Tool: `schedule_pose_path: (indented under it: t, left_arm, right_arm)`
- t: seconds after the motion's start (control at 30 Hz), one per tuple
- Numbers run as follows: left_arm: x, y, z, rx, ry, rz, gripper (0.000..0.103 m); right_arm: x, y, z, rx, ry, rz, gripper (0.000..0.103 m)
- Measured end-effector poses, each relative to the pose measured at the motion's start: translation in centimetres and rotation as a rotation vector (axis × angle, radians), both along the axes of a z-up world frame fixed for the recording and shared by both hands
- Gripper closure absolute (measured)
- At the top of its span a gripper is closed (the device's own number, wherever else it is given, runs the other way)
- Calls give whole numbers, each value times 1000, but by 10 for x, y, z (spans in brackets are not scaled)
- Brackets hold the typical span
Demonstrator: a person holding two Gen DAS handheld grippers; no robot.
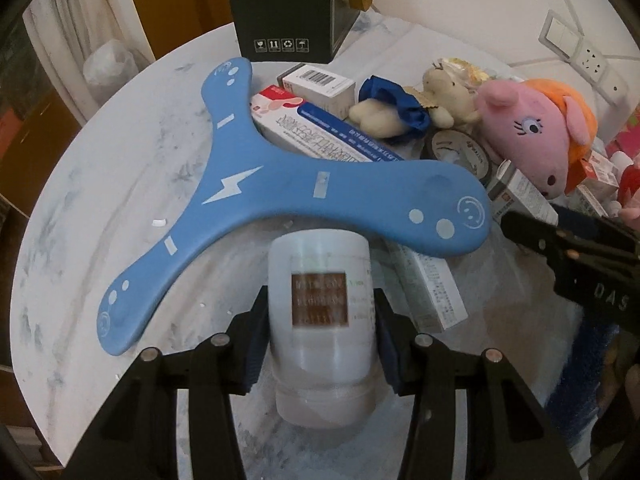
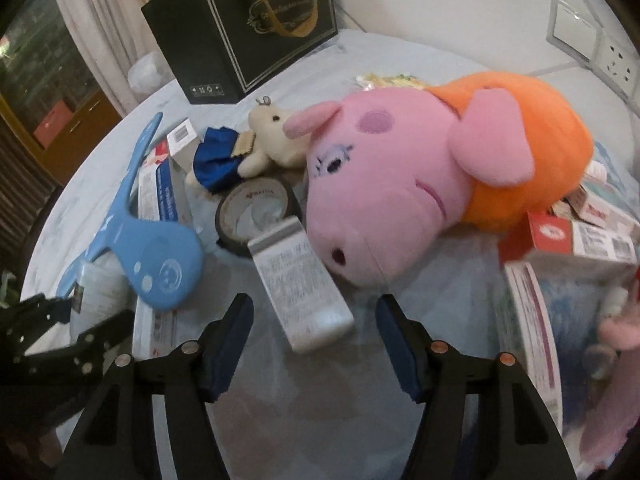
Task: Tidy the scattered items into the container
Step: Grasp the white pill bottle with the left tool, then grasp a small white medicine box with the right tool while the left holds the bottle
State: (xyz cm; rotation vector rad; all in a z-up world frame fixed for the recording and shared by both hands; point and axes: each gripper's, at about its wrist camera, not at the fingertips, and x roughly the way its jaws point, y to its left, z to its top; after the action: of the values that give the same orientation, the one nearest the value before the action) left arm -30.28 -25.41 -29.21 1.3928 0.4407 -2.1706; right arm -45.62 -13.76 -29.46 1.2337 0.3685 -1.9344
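Almost everything is left for you to do: the round marble table [image 1: 100, 184] is covered with loose items, and none can be seen inside the container. That container looks to be the black gift bag [image 2: 240, 32] with the gold handle, standing upright at the far edge (its opening is above both views, so you cannot tell what it holds).

By size, still out are the blue boomerang [image 1: 248, 188] across the middle, the pink pig plush [image 2: 400, 184] on the right, several cartons including the long toothpaste box [image 1: 320, 136], the small bear [image 2: 272, 136], and a tape roll [image 2: 256, 208].

Your left gripper [image 1: 320, 320] is clamped on the white bottle [image 1: 320, 300], just in front of the boomerang. Your right gripper [image 2: 316, 332] stands apart, its jaws either side of a white tube [image 2: 300, 280] without touching it.
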Motion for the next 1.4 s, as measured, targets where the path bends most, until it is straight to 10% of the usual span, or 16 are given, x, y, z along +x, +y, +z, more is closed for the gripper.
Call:
schedule_pose_path:
  t: [0.1, 0.17, 0.27, 0.93, 1.4]
  left_arm:
    - [-2, -4, -2, 2, 7, -8, 56]
    - [-1, -2, -3, -3, 10, -21, 57]
    - [1, 3, 0, -4, 15, -36, 57]
    - [41, 33, 64, -14, 123, -156, 57]
    - [67, 59, 138, -33, 247, -368, 57]
  right_arm:
    - [-2, -3, -4, -4, -3, -5, 26]
    - [1, -3, -3, 24, 23, 1, 57]
    - [4, 0, 0, 23, 0, 0, 67]
    - [83, 52, 57, 15, 33, -103, 73]
    - [146, 82, 149, -44, 177, -281, 73]
